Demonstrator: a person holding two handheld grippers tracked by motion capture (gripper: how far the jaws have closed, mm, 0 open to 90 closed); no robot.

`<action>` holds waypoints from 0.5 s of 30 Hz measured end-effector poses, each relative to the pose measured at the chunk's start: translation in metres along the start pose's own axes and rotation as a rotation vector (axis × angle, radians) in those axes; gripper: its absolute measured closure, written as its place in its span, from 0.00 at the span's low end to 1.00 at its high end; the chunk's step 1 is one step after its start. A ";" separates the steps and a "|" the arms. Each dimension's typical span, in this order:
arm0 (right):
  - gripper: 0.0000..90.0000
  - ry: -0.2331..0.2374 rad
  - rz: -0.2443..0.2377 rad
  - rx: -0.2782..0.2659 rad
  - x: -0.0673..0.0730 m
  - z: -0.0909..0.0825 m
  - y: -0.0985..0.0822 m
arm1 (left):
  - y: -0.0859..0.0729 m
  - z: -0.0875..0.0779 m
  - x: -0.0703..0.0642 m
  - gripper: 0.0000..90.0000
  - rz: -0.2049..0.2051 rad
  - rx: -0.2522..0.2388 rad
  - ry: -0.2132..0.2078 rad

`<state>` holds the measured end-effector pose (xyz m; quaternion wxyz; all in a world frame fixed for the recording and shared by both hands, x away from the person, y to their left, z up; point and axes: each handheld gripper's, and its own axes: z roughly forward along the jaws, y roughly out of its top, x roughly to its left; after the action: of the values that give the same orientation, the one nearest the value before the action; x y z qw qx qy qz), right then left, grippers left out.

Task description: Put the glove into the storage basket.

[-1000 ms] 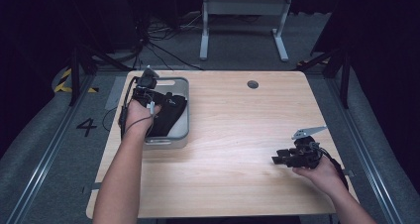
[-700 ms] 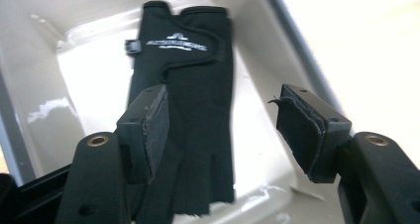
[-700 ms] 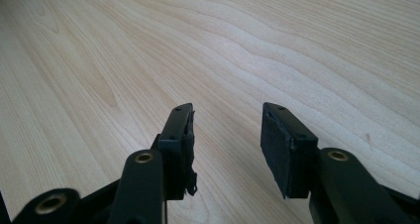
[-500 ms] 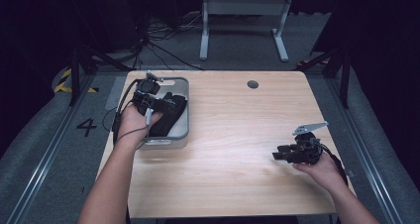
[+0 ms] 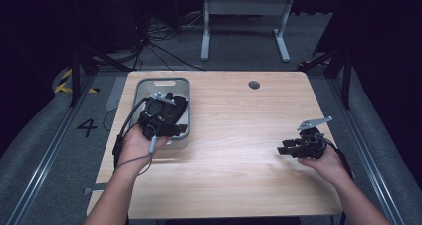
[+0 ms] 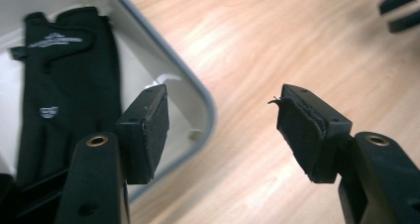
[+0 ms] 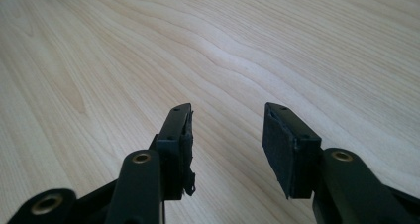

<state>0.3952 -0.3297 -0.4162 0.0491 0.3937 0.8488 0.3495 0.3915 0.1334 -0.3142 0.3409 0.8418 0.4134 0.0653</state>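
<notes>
Black glove (image 6: pixel 69 85) lying flat inside the grey bin (image 5: pixel 186 105), upper left of the high view. Nearer the camera, left gripper (image 6: pixel 223 130) drawn back from over the bin toward the near rim, jaws spread, empty: release likely done. Lower right, right gripper (image 7: pixel 225 144) over bare table (image 5: pixel 239 135), spread, just opening wider, holding nothing.

Left gripper (image 5: pixel 166 116) held in the left hand (image 5: pixel 138 143) on a forearm reaching up from the bottom edge, its 2 jaws spread wide with nothing between the pads (image 6: pixel 154 130). Right gripper (image 5: pixel 287 147) low in the right hand (image 5: pixel 326 161), pointing left, jaws apart and just opened further, nothing between them.
</notes>
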 end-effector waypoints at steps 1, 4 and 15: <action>0.61 -0.001 0.009 -0.003 -0.002 0.000 -0.002 | -0.002 0.001 -0.004 0.41 0.007 0.000 -0.013; 0.61 -0.010 0.009 0.007 -0.005 0.003 -0.008 | -0.006 0.004 -0.016 0.41 0.028 0.007 -0.027; 0.59 0.000 -0.022 0.012 -0.005 0.003 -0.019 | -0.029 0.025 -0.047 0.42 0.087 0.007 -0.106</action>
<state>0.3880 -0.3403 -0.4308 0.0508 0.3846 0.8551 0.3438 0.3519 0.0985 -0.3437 0.3560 0.8625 0.3581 0.0339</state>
